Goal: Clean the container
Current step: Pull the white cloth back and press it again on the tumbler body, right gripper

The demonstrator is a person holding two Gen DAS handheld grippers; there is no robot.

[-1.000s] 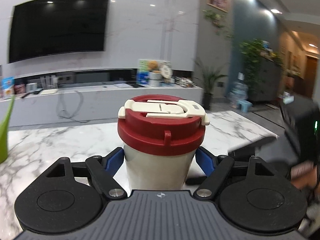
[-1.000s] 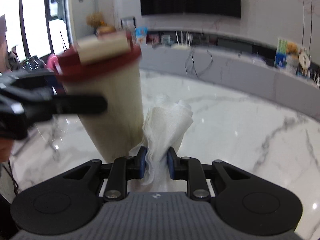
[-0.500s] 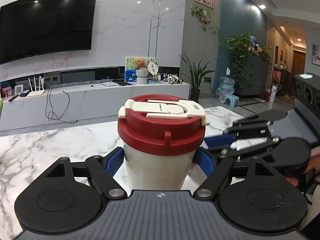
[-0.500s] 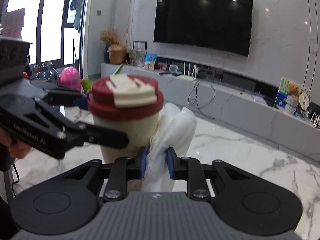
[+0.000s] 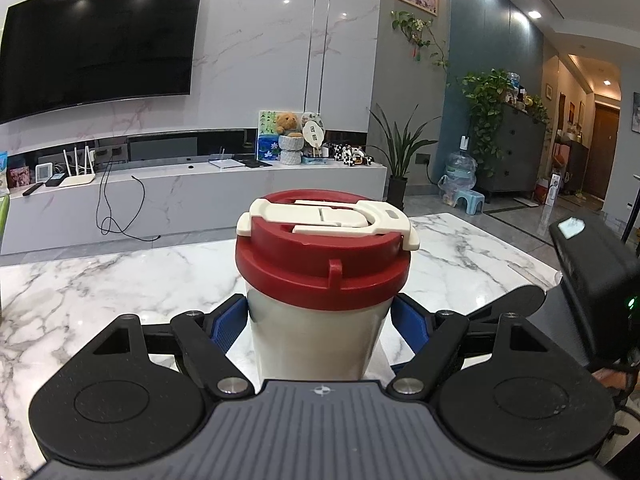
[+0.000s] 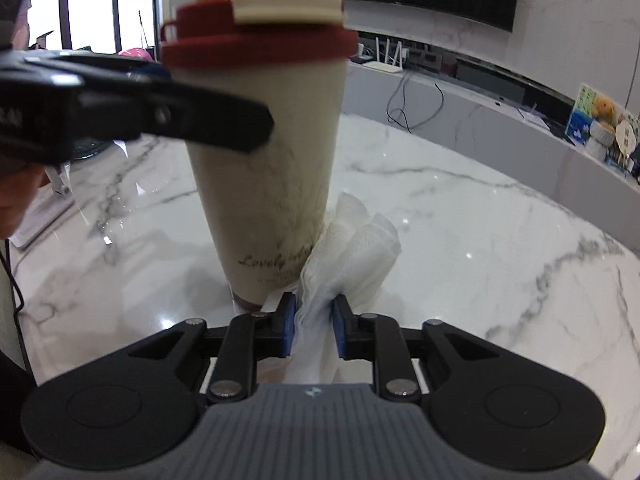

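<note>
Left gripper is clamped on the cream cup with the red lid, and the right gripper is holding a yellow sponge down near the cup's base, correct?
Not quite. The right gripper holds a crumpled white paper towel, not a yellow sponge; the right wrist view shows it pinched between the blue pads, near the base of the cup. The rest stands: the left gripper is clamped on the cream cup with the red lid.

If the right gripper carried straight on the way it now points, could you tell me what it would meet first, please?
Most likely the lower wall of the tall cream cup with the red lid. The right gripper, shut on a wad of white paper towel, aims near the cup's base; the towel would touch first, though depth is unclear.
</note>
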